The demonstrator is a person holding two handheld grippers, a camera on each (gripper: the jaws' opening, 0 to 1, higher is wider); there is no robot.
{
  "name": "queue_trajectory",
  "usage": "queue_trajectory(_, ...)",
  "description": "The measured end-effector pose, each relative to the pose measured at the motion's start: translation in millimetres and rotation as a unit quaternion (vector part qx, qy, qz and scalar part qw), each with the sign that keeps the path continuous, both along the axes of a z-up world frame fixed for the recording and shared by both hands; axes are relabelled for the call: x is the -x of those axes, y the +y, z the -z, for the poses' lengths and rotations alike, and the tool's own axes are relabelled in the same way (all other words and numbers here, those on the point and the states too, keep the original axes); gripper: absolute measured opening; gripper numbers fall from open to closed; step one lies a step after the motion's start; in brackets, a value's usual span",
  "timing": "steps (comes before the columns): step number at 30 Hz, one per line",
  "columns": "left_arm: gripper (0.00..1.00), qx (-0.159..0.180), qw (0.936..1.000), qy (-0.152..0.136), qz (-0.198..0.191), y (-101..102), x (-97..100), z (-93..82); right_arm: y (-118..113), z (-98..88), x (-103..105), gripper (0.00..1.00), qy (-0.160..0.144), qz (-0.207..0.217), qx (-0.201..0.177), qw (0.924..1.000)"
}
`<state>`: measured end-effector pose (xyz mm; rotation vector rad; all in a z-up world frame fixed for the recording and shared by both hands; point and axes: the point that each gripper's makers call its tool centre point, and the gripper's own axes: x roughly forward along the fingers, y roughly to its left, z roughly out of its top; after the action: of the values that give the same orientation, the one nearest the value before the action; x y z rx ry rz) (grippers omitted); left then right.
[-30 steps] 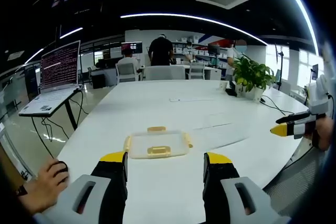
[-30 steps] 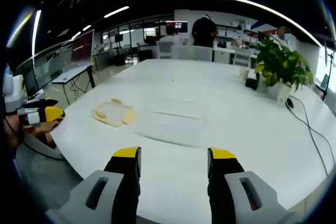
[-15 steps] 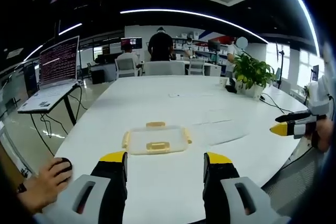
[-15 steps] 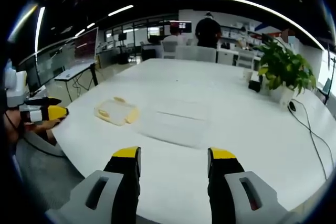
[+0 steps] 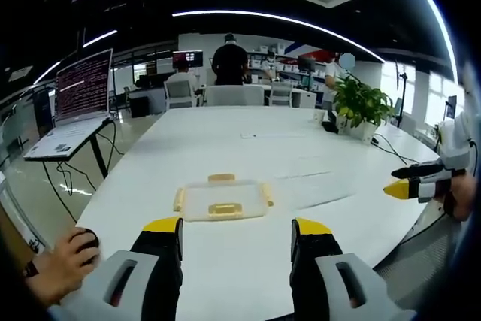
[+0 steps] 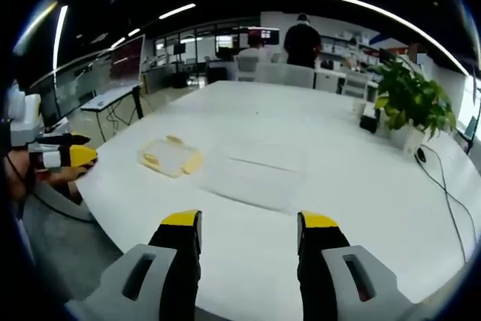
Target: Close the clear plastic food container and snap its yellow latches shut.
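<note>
A clear lid with yellow latches (image 5: 222, 201) lies flat on the white table (image 5: 225, 140), just ahead of my left gripper (image 5: 237, 227), which is open and holds nothing. To the lid's right lies the clear container base (image 5: 314, 180), faint against the table. My right gripper (image 5: 415, 183) reaches in from the right edge, off the table. In the right gripper view the lid (image 6: 169, 157) lies left of the clear base (image 6: 252, 174). The right gripper (image 6: 249, 219) is open and short of the table's near edge. The left gripper (image 6: 58, 155) shows at far left.
A laptop on a stand (image 5: 75, 107) is left of the table. A potted plant (image 5: 357, 107) and a cable (image 6: 443, 186) sit on the right side. People and chairs (image 5: 229, 73) are at the far end. A hand (image 5: 64, 261) rests on a dark object at lower left.
Both views have drifted slightly with the hands. The lid and the clear base lie where they were, and both grippers stay open.
</note>
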<state>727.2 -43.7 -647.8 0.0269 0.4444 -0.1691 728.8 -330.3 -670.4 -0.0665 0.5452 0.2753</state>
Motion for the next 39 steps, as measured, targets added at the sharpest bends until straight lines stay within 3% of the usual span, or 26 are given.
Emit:
queue_trajectory(17,0.53,-0.012,0.9998,-0.012,0.013,2,-15.3,-9.7,-1,-9.6,-16,0.48,-0.007,0.005,-0.005,0.9999)
queue_trajectory(39,0.53,-0.028,0.9987,0.016,0.038,22,-32.0,11.7,19,-5.2,-37,0.46,0.006,-0.044,0.014,0.9989)
